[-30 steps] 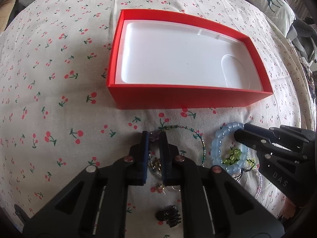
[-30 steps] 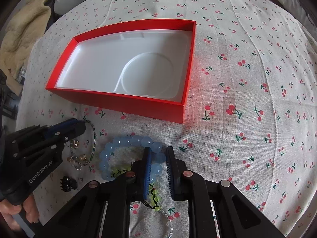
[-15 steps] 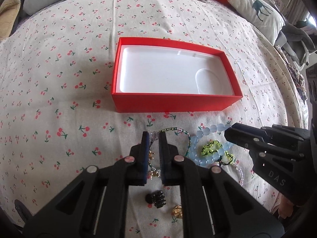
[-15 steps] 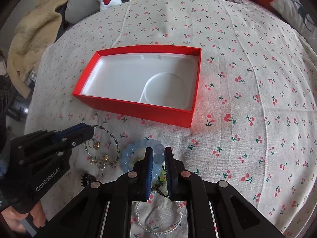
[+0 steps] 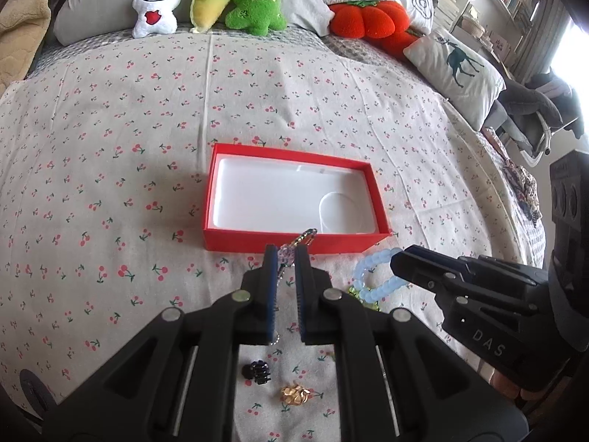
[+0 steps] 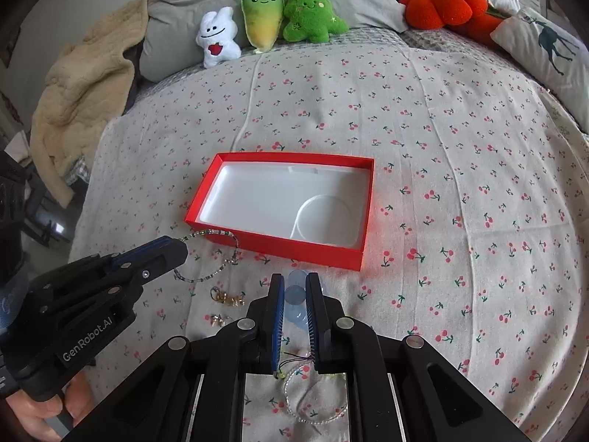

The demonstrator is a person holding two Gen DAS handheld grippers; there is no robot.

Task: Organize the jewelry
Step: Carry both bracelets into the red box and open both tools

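Observation:
A red box [image 5: 294, 245] with a white liner lies on the cherry-print bedspread; it also shows in the right wrist view [image 6: 274, 247]. My left gripper [image 5: 282, 258] is shut on a thin beaded necklace [image 6: 211, 256] and holds it lifted in front of the box. My right gripper [image 6: 294, 287] is shut on a pale blue bead bracelet [image 5: 373, 276], also raised off the bed. A black hair claw [image 5: 256, 372] and a gold piece [image 5: 295, 395] lie below my left gripper. Gold earrings [image 6: 226, 298] and a clear bead bracelet [image 6: 316, 401] lie on the cloth.
Plush toys [image 6: 265, 25] and grey pillows line the far edge of the bed. A red plush [image 5: 368, 18] and a deer cushion [image 5: 456, 62] lie at the right. A beige blanket [image 6: 81, 84] hangs at the left.
Both grippers have risen away from the bed, each carrying its piece: the left lifts the necklace, the right lifts the blue bracelet. The view now takes in the whole bed.

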